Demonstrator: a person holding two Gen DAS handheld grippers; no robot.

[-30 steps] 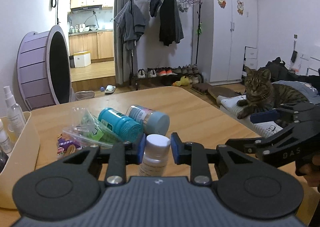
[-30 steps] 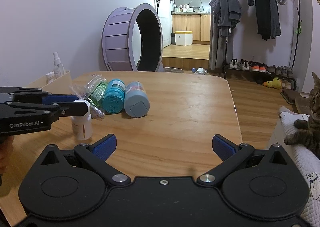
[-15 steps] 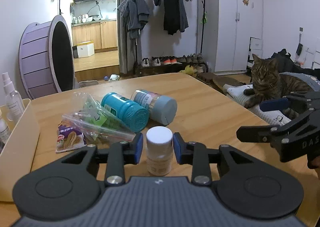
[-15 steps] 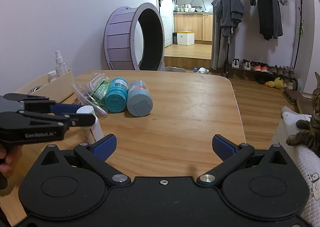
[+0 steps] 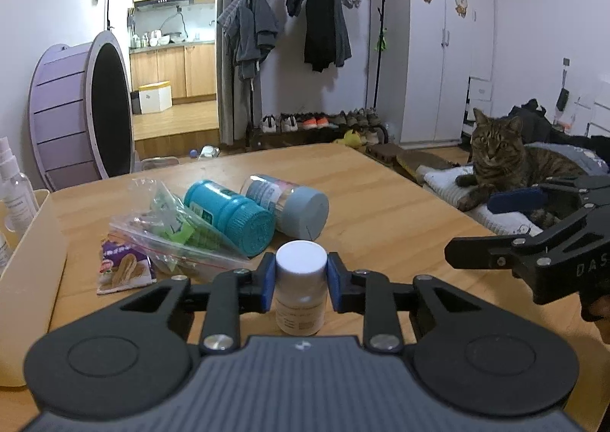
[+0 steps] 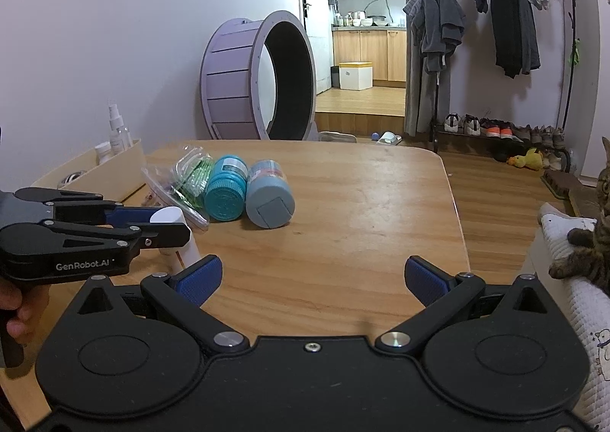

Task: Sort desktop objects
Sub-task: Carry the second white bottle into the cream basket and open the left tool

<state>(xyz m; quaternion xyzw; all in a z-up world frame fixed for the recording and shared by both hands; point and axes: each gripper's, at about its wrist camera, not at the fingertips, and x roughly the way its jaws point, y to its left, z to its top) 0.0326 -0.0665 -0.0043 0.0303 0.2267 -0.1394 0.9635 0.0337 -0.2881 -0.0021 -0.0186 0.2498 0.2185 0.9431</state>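
We see the table [image 6: 366,211] bare from centre to its far rounded edge and right edge; the beige bin [image 5: 26,252] borders its left. Left tool [image 5: 301,281]: its jaws are closing, blue pads pressing both sides of the white-capped bottle [image 5: 301,294], upright near the front edge. Right tool [image 6: 312,275]: jaws spread wide, holding nothing. Beyond lie 2 jars, teal [image 5: 232,216] and grey-blue [image 5: 286,205], touching, beside a plastic bag [image 5: 167,237].

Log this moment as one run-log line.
left gripper: closing on white bottle | right gripper: open, empty | teal jar, grey-blue jar: lying on table | bin: left
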